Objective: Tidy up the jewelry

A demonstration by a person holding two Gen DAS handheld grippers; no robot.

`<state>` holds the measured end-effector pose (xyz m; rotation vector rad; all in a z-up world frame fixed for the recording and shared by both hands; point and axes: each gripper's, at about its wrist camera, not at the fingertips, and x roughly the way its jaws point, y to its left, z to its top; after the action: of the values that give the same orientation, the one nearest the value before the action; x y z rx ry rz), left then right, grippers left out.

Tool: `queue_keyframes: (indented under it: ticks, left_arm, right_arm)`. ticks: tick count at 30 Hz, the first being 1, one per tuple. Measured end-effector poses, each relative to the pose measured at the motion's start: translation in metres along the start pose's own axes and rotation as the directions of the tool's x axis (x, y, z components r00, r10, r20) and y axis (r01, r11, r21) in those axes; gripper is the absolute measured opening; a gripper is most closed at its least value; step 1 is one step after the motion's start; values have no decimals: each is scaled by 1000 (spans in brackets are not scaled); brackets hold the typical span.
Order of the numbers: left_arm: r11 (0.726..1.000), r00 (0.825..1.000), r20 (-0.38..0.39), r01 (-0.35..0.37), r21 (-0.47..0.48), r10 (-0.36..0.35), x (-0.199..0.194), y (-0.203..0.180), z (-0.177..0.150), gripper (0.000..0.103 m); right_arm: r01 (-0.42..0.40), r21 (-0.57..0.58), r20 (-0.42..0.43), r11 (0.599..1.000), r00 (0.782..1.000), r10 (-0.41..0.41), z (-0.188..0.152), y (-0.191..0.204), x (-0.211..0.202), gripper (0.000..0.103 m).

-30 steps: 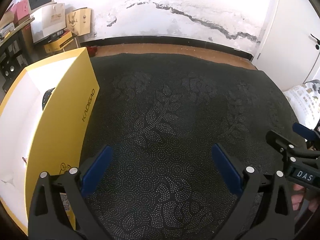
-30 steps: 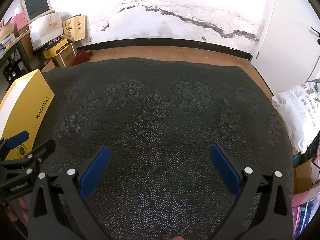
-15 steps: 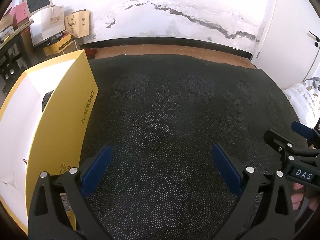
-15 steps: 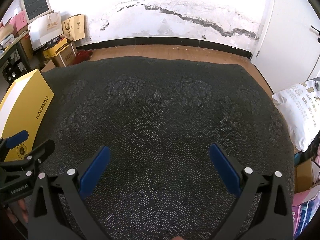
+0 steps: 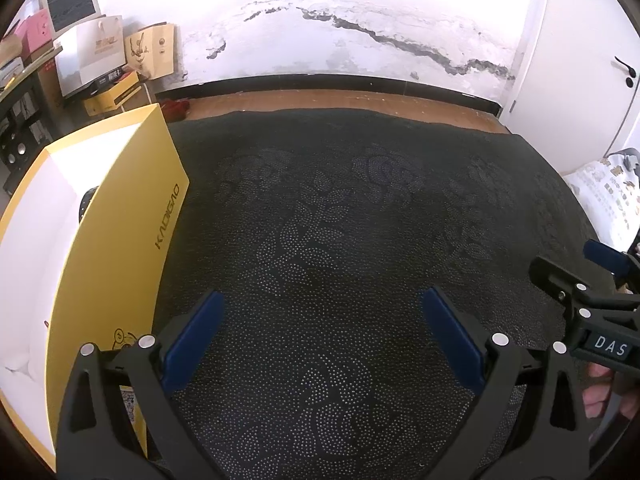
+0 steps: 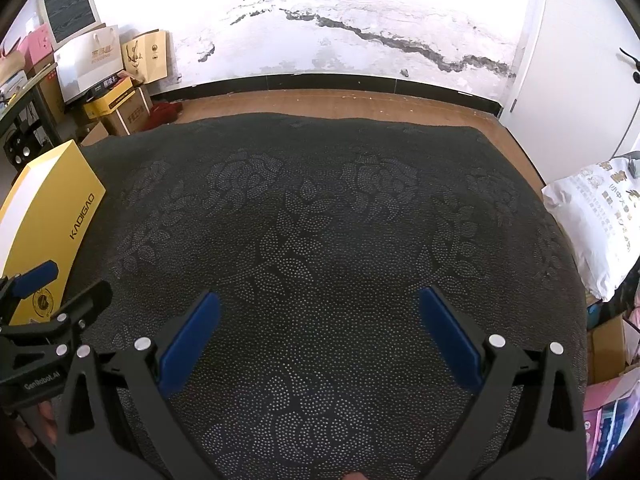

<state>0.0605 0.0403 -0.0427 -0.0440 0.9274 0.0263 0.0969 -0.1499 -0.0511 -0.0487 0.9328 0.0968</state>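
Note:
A yellow open box (image 5: 120, 216) with a white inside stands at the left on the black rose-patterned cloth (image 5: 340, 220). A dark item (image 5: 86, 202) lies inside it, partly hidden by the box wall. The box also shows in the right wrist view (image 6: 52, 216). My left gripper (image 5: 320, 304) is open and empty over the cloth, right of the box. My right gripper (image 6: 318, 300) is open and empty over the middle of the cloth. Each gripper shows at the edge of the other's view. No loose jewelry is visible on the cloth.
Wooden floor (image 6: 340, 104) and a cracked white wall lie beyond the cloth. Boxes and paper bags (image 6: 116, 60) are stacked at the back left. A white printed sack (image 6: 600, 220) sits at the right, with a white door (image 5: 592, 60) behind it.
Both grippers have drawn back and risen slightly, so the cloth looks a little farther away. Both stay open and empty.

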Motion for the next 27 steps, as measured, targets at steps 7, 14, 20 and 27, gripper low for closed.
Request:
queue_keyframes:
  ticks: [7,14,20,27]
  left_arm:
    - [1000,1000,0,-1,-1,1,0,-1,0,97]
    - [1000,1000,3,0,1,0,-1,0,-1,97]
    - [1000,1000,3,-2,-1,2,-1,1,-1,97]
    - [1000,1000,1,0,2,0,-1,0,-1,97]
  right_arm:
    - [1,1,3,1000,1000,-1,-1,1,-1,96]
    - [1,1,2,1000,1000,-1,-1,1,0,96]
    - [-1,-1,3,1000,1000,1,0,2,-1,96]
    - [0,-3,2,1000,1000,0,1,3,-1,96]
